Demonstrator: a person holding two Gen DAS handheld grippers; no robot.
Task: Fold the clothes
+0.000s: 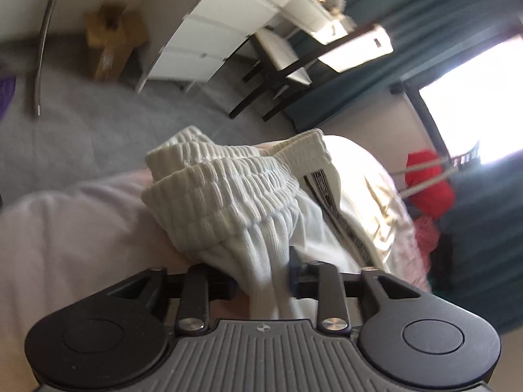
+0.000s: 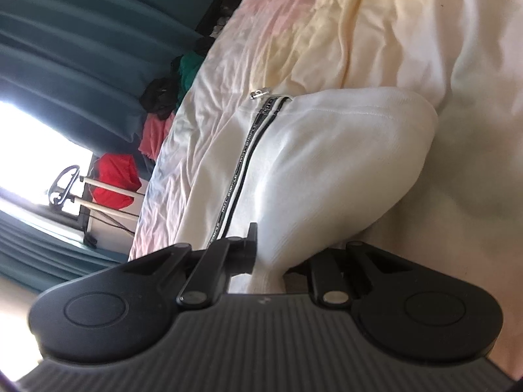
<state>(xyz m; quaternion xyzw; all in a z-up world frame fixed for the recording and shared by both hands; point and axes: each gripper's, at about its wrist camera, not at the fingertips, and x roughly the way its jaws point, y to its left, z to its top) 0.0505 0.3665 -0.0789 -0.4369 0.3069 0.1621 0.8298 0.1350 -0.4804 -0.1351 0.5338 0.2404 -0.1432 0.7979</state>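
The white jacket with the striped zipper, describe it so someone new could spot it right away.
Start at the bed sheet, pale and rumpled, with a heap of red and green clothes off its far edge. On it lies the white jacket, one end in the right gripper. Only it has a black-and-white lettered tape along its zip and ribbed cuffs.

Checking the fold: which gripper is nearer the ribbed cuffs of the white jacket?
Left. The left gripper has fabric between its jaws just below the ribbed cuffs. The right gripper pinches the white jacket beside its zipper tape; no cuffs show there.
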